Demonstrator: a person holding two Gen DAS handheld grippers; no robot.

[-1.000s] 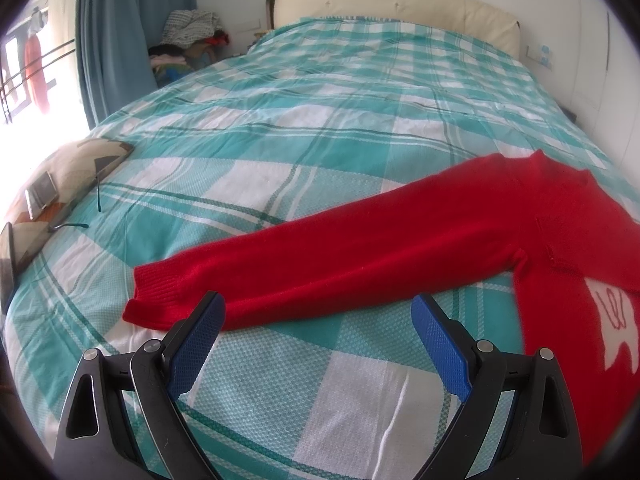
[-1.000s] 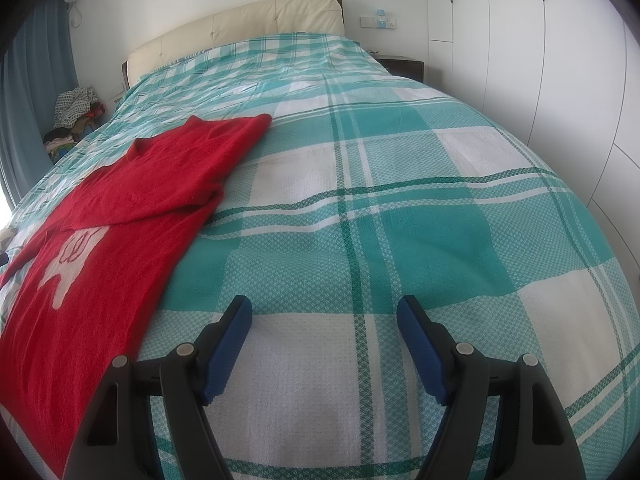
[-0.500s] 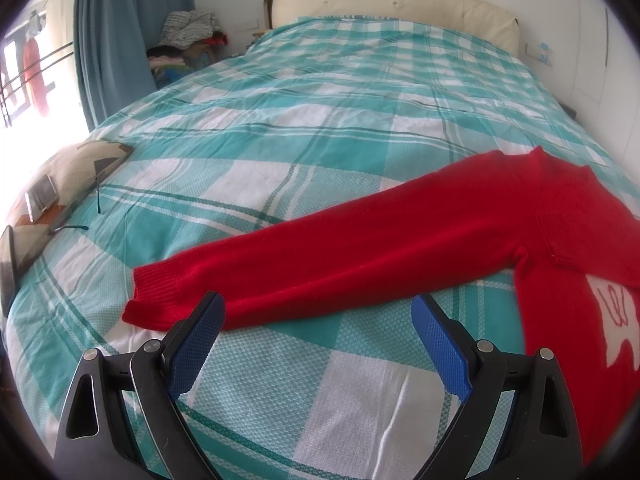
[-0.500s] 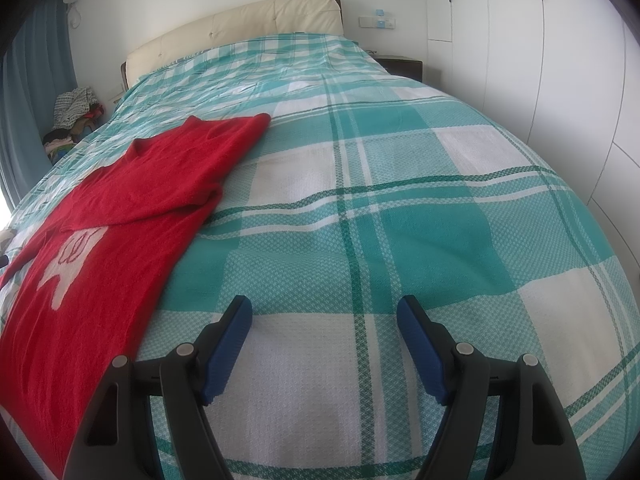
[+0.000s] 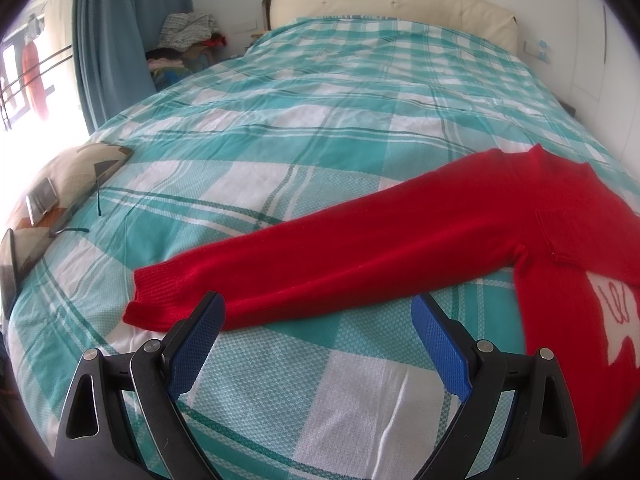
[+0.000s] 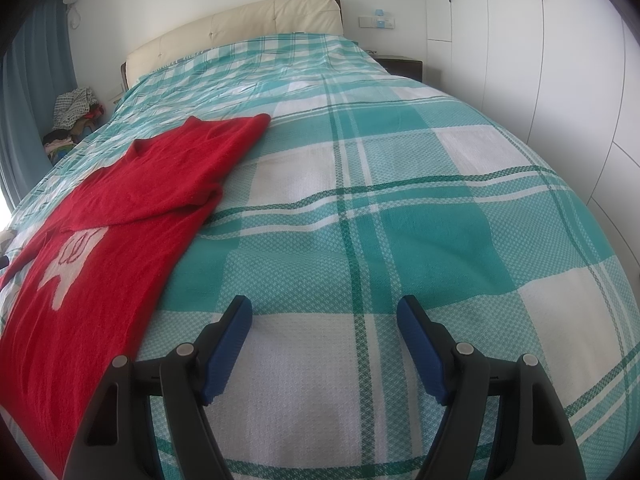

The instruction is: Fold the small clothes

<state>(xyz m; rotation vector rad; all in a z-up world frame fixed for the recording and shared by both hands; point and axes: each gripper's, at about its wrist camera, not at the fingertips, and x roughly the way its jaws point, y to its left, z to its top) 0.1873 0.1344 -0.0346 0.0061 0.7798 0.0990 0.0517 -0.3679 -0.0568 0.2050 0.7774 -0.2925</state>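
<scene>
Lying across the bed (image 5: 304, 128), the red sweater (image 6: 132, 216) looks barely begun: one sleeve is already folded over the chest, while the other sleeve (image 5: 328, 256) stretches out flat (its cuff just ahead of the left tongs (image 5: 318, 322)). Both left and right tongs (image 6: 324, 328) hover wide apart above the cover, holding and touching nothing.

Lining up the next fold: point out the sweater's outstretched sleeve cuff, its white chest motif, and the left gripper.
sleeve cuff (image 5: 156, 300), left wrist view, ribbed end.
white chest motif (image 5: 616, 312), left wrist view, white patch.
left gripper (image 5: 318, 328), left wrist view, midway between open fingertips.
</scene>
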